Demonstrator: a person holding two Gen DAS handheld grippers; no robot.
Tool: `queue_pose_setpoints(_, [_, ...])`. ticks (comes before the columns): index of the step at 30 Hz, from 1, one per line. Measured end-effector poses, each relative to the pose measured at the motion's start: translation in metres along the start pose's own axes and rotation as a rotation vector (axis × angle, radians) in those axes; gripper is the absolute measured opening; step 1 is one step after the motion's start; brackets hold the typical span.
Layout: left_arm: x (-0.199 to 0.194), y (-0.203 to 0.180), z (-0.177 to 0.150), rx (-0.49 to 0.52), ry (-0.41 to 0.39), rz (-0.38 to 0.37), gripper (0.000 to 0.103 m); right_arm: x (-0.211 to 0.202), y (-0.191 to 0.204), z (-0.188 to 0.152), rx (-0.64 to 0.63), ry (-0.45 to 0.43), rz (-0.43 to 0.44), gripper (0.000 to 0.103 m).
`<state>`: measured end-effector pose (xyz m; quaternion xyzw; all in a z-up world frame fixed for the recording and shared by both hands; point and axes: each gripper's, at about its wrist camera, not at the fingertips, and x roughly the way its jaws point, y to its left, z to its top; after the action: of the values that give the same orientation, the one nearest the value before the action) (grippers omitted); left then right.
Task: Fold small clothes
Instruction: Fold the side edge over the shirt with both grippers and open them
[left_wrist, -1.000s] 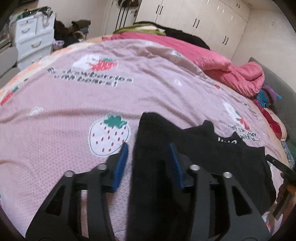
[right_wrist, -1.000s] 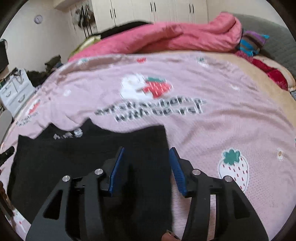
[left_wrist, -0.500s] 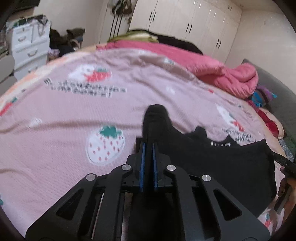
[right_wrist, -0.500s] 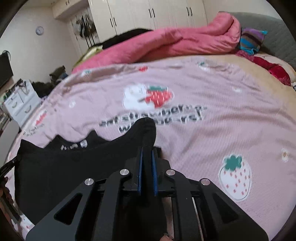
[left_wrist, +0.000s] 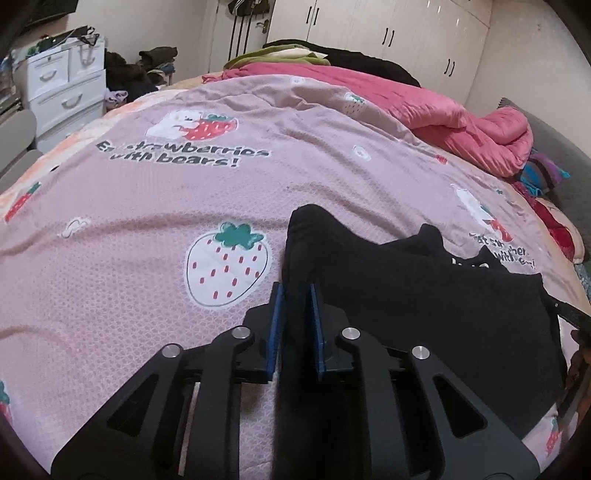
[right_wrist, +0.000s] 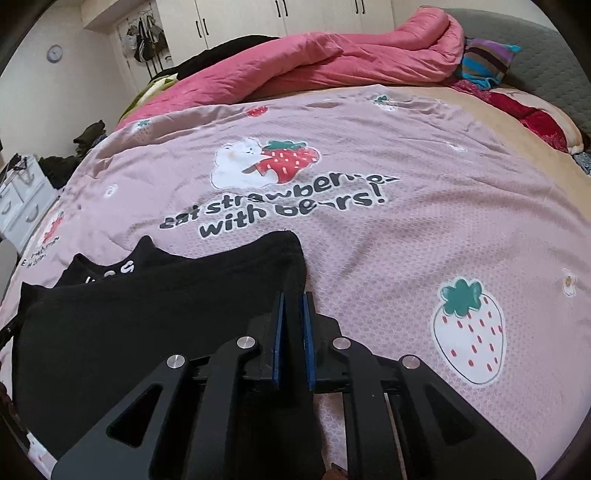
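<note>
Left gripper (left_wrist: 296, 291) jaws opening slightly, pads on black garment (left_wrist: 424, 295) edge; right gripper (right_wrist: 293, 299) clamped on the opposite edge — garment flat on pink bedspread (left_wrist: 147, 221).

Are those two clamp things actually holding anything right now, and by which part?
Yes. Each hand-held gripper pinches the black fabric garment by a side edge: the left hand-held gripper its left edge, where its jaws are opening slightly, and the right hand-held gripper its right edge.
</note>
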<state>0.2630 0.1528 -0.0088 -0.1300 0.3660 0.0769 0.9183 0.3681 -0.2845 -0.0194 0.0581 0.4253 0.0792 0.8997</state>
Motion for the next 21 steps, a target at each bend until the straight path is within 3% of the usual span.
queue_pose_setpoints(5, [-0.009,0.001,-0.003,0.002,-0.002,0.000,0.018,-0.007,-0.003,-0.003,0.020,0.011,0.010,0.015])
queue_pose_setpoints(9, [-0.018,-0.004,-0.006,0.039,-0.012,0.014,0.032,-0.015,-0.001,-0.008,0.020,0.016,0.028,0.027])
queue_pose_setpoints(16, [-0.032,-0.002,-0.016,0.031,-0.014,-0.005,0.046,-0.038,0.001,-0.020,0.039,0.006,0.072,0.047])
queue_pose_setpoints(21, [-0.044,0.001,-0.026,0.009,-0.010,-0.025,0.048,-0.050,0.001,-0.030,0.020,0.021,0.086,0.048])
